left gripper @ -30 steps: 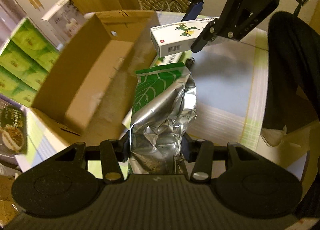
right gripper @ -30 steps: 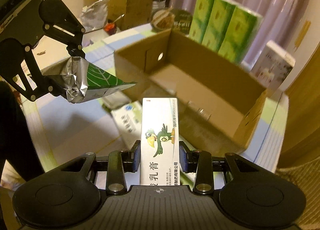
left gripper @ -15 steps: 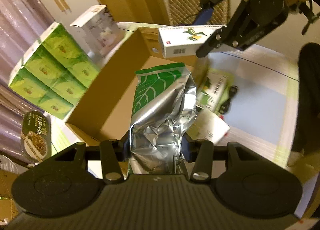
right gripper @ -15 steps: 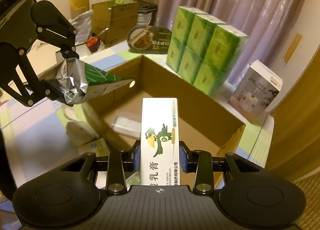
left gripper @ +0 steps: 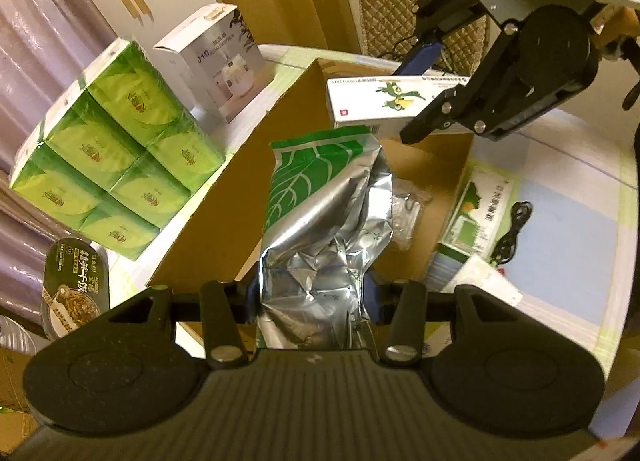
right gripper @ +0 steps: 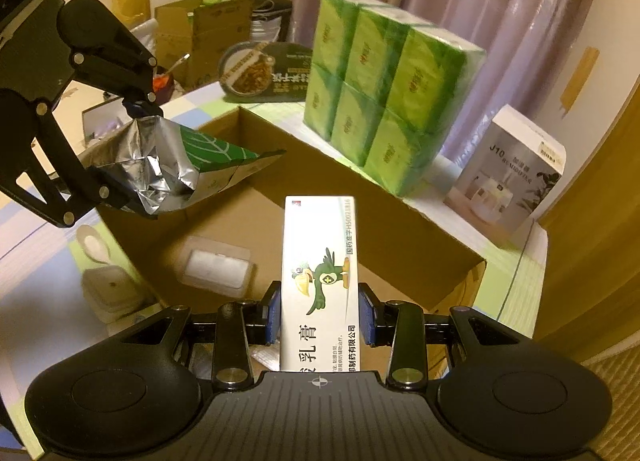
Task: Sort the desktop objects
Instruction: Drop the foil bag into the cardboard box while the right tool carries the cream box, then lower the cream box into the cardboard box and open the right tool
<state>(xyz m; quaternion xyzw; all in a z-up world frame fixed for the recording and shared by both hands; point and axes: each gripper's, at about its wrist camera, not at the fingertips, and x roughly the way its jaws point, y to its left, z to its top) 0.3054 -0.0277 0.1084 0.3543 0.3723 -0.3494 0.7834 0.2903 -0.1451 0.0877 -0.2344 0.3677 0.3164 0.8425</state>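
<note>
While both claws hang over the open cardboard box (right gripper: 400, 237), the left claw (left gripper: 312, 293) pinches a foil pouch (left gripper: 320, 229) and the right claw (right gripper: 319, 315) pinches an ointment carton (right gripper: 320, 281), probably to drop them inside.

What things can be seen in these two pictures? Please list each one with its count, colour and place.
cardboard box: one, brown, open, table centre
plastic pack: one, clear, inside the box
foil bag: one, silver and green, in left gripper, above the box
ointment carton: one, white with green bird, in right gripper, above the box
tissue packs: one bundle, green, behind the box
humidifier box: one, white, beside the tissues
noodle bowl: one, dark, table's far edge
cable: one, black, on the table
left gripper: black, shut
right gripper: black, shut
</note>
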